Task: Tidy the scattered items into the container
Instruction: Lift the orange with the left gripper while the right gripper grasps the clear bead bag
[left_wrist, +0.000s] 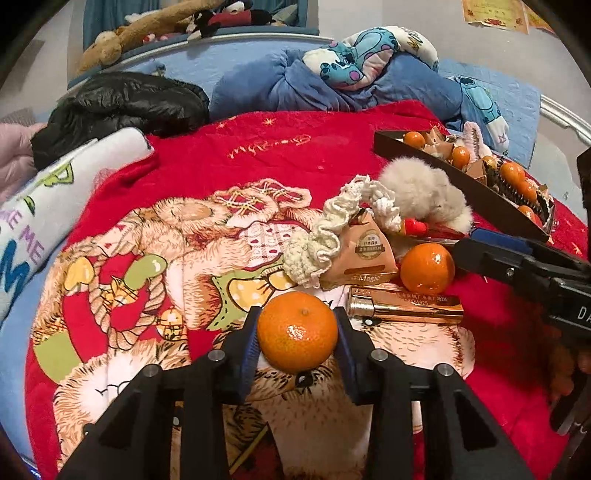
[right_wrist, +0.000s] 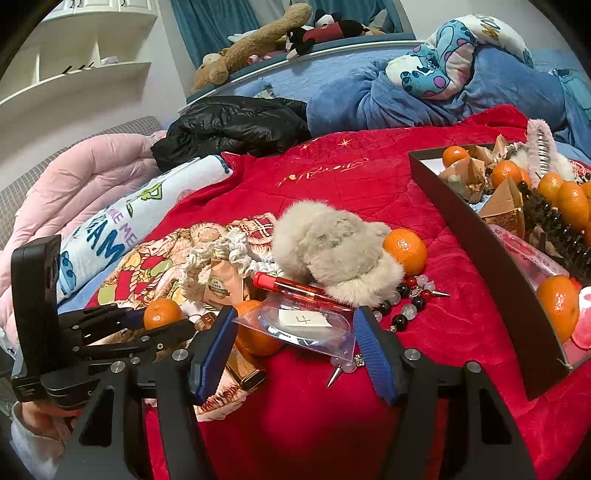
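The right tongs (right_wrist: 295, 347) stand open over a red blanket (right_wrist: 369, 184) on the bed. Between their blue tips lies a small clear bag (right_wrist: 299, 325) with a white label, but the tips do not press on it. Under the bag's left edge sits an orange (right_wrist: 255, 332). A red pen (right_wrist: 291, 286) lies just behind the bag, and a fluffy grey thing (right_wrist: 332, 247) rests on the pen's far end. Black, white and red beads (right_wrist: 410, 299) lie to the right. A dark box (right_wrist: 480, 236) at the right holds more oranges and brown packets. At the left, the left tongs (right_wrist: 155, 325) have a second orange (right_wrist: 162, 314) between their tips.
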